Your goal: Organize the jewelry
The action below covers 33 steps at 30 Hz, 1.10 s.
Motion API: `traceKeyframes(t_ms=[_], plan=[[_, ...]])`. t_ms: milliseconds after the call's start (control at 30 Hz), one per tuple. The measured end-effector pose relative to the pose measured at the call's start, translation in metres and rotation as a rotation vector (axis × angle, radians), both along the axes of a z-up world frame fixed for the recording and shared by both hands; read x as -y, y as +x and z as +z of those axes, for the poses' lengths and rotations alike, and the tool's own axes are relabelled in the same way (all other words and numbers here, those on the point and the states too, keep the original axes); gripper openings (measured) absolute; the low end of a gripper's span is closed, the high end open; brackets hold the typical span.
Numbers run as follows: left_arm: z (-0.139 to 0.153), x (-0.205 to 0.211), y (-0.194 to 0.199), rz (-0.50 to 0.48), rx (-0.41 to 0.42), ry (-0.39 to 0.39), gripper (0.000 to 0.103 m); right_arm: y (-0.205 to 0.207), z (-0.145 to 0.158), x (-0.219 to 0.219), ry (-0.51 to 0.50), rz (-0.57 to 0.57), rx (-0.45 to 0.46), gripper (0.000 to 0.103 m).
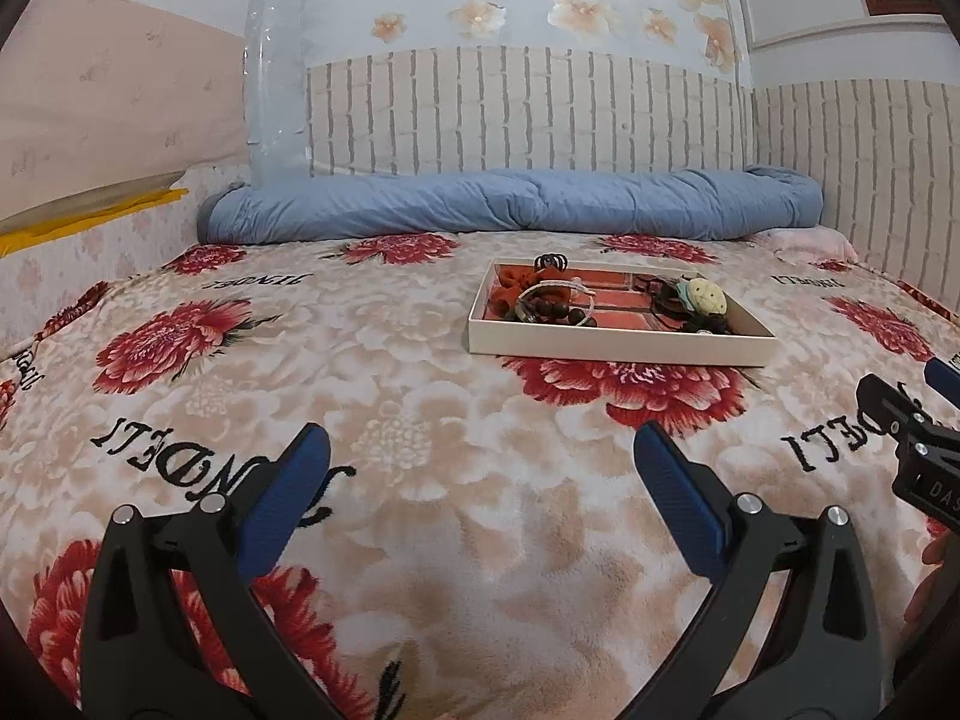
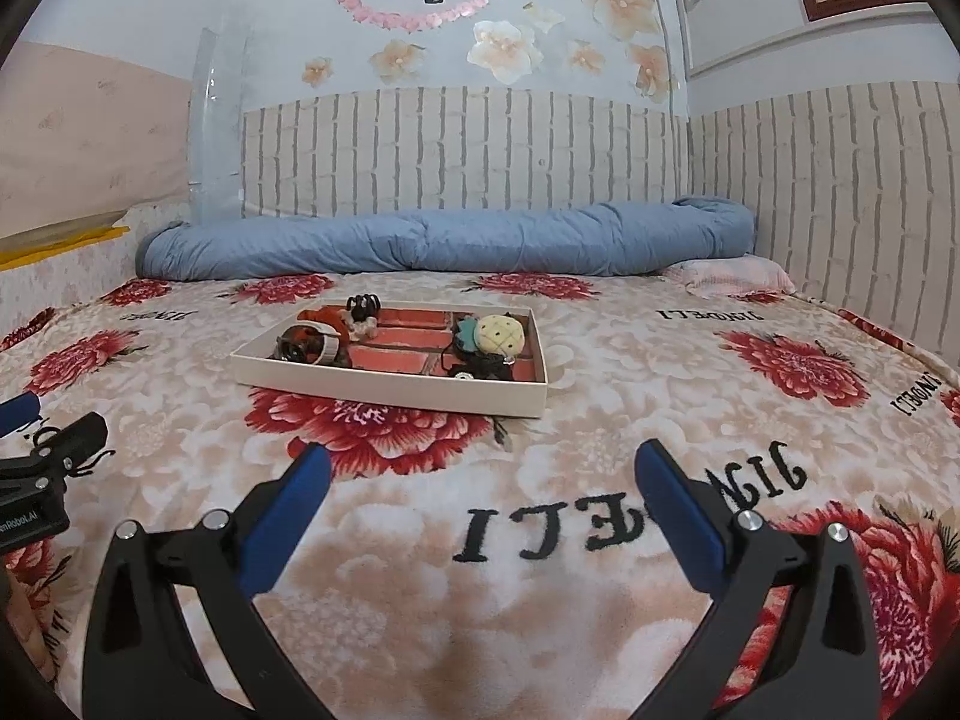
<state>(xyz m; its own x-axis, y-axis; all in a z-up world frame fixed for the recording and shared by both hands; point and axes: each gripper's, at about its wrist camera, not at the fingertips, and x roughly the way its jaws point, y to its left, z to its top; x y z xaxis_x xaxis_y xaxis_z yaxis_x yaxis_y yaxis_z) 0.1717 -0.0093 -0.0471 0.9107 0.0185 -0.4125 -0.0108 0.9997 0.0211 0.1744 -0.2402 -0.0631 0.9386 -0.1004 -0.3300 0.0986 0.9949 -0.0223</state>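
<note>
Nearest, the left gripper (image 1: 480,450) and right gripper (image 2: 483,471) hover empty, fingers spread wide, over the floral fleece blanket (image 2: 420,570). Farther off sits the shallow cream cardboard tray (image 2: 384,390) of tangled jewelry; better approach slowly and single out one piece.

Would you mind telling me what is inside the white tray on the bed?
The tray holds a bead bracelet, an orange scrunchie, a black claw clip and a cream pineapple-like charm on dark cords. Red compartments show between them; whatever lies beneath the piles is hidden.
</note>
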Motion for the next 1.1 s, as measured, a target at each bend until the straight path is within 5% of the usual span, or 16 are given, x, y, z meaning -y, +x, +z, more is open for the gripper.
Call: traceKeyframes(t_ms=[1100], plan=[[0.0012,0.0070,-0.0071,-0.013,0.033,0.039,0.098,0.0002,0.0004,0.0004,0.001,0.000,-0.007,0.099]])
